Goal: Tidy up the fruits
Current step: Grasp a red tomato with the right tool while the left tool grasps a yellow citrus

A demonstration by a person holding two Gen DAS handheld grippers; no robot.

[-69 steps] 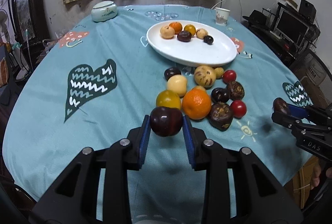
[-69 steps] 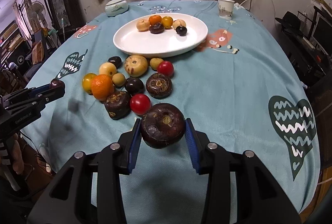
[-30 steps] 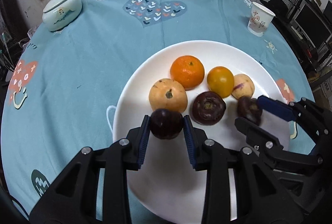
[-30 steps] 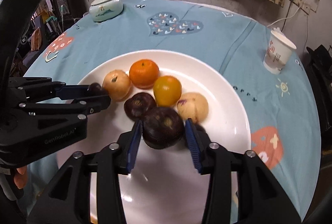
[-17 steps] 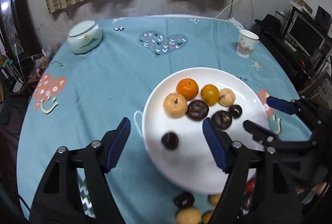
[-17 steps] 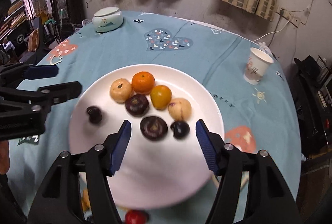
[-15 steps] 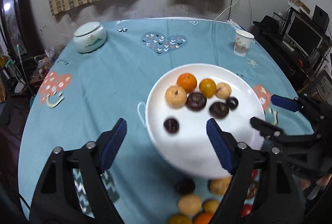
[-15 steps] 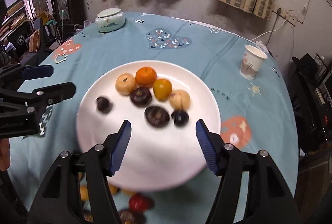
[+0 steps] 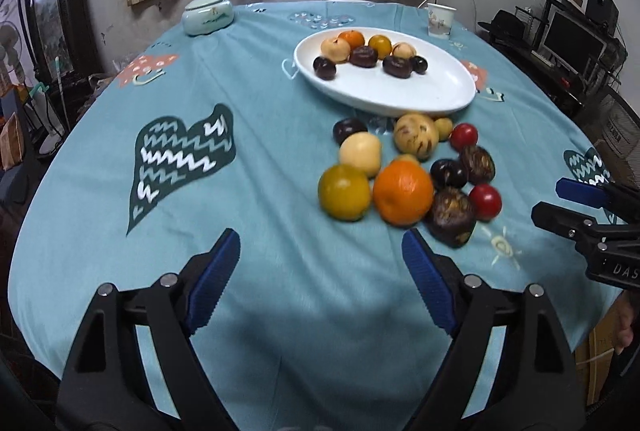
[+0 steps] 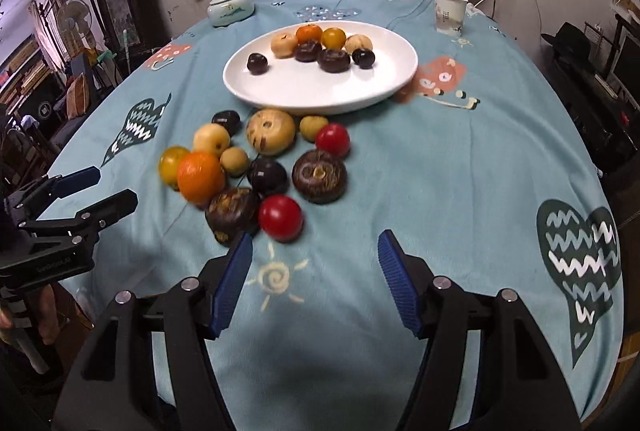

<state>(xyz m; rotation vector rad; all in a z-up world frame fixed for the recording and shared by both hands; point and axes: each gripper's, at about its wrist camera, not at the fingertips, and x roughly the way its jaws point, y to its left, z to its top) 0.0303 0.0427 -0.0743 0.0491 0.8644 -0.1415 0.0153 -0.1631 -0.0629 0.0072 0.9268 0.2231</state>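
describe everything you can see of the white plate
The white plate is a wide, shallow oval dish, glossy like glazed ceramic, lying flat on the teal tablecloth beyond the loose pile of fruit. Seven fruits sit on its far half: a pale tan one, an orange one, a yellow one, a cream one and three dark ones, one of them apart on the left. Its near half is bare. A speckled tan fruit lies right at its near rim. Neither gripper touches it.

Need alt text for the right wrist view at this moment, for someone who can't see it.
The right tongs hang open and empty over a teal tablecloth, facing a loose pile of fruit on the cloth. Behind the pile sits a white plate holding seven fruits, with a paper cup and lidded jar farther back; the left tongs, also open, enter from the left edge.
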